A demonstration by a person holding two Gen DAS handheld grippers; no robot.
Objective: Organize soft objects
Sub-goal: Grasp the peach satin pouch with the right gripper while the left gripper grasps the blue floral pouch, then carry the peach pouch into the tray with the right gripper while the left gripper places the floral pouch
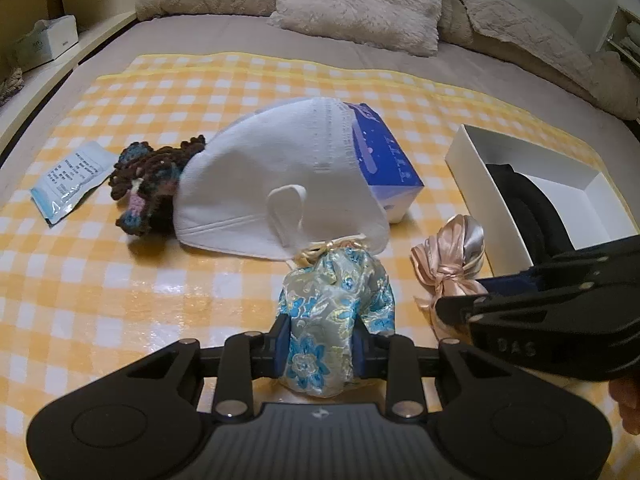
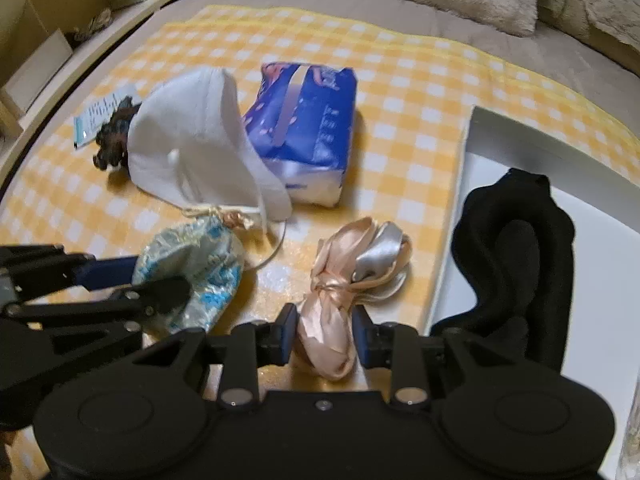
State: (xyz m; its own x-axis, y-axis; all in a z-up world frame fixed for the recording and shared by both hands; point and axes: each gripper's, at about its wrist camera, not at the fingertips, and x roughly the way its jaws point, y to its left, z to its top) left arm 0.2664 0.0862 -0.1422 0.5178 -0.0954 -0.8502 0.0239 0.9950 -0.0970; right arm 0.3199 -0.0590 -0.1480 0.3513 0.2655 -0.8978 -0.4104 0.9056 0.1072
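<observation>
The left gripper point(image 1: 320, 350) was clamped shut on the blue floral brocade pouch point(image 1: 334, 312), its blue pads pressing in from either side as the pouch rested on the yellow checked cloth point(image 1: 120, 300). Just right of that pouch, the right gripper point(image 2: 325, 334) had its pads against the pink satin pouch point(image 2: 348, 276), squeezing its lower end; the jaws stood narrow on it. That pouch too lay on the cloth. Right of the pink satin pouch sat the white box point(image 2: 468, 184), a black fabric item point(image 2: 516, 256) inside it. Beyond the floral pouch lay a white face mask point(image 1: 272, 184), leaning on a blue tissue pack point(image 1: 388, 164) behind it. Left of the mask lay a dark crocheted piece point(image 1: 148, 188), and further left a small printed packet point(image 1: 68, 182). Farthest off, past the cloth's edge, fluffy beige pillows point(image 1: 360, 0) sat on the bed
</observation>
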